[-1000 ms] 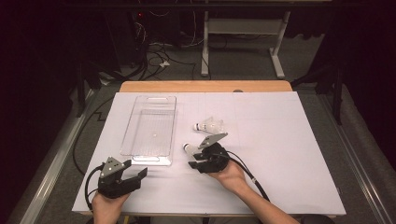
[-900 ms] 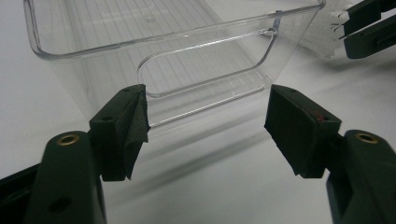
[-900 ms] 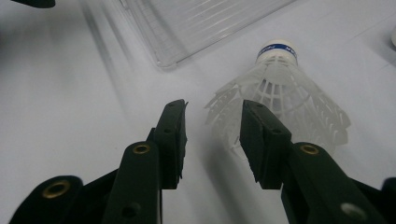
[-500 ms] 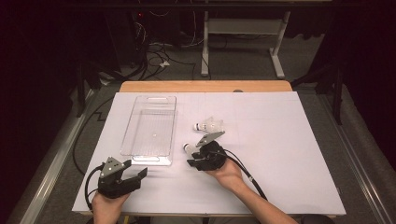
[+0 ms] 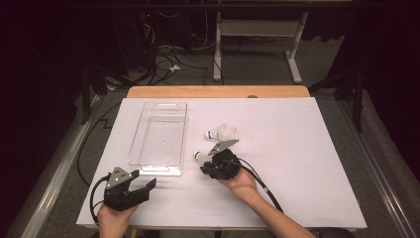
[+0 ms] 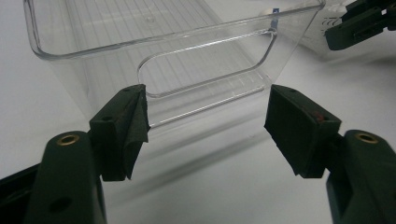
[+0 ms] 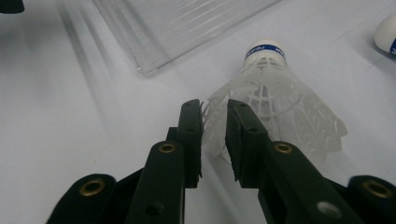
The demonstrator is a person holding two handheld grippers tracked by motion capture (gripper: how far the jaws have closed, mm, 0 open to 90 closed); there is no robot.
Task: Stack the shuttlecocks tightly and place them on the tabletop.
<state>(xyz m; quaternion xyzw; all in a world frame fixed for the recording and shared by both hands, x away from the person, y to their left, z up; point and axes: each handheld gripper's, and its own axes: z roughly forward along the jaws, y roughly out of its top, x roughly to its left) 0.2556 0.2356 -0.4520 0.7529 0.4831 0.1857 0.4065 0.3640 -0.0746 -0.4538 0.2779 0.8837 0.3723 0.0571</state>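
My right gripper [image 7: 214,133] has just been closing; its jaws now pinch the skirt edge of the shuttlecock [image 7: 275,100] lying beside the tray [image 5: 159,134]. The blue cork band's writing is unreadable. My left gripper [image 6: 208,123] gapes empty.

Seen on a white table cover [image 5: 297,163]: a clear plastic tray [image 5: 159,133] with fine ribbed lines across its floor. Beside it, a white shuttlecock [image 7: 275,100] with a lattice-patterned skirt and a blue band around its white cork. Farther off, a second shuttlecock [image 5: 223,133], apparently white too. Black throughout on both the left gripper [image 5: 148,184] and right gripper [image 5: 204,168], brass-coloured rivets included.
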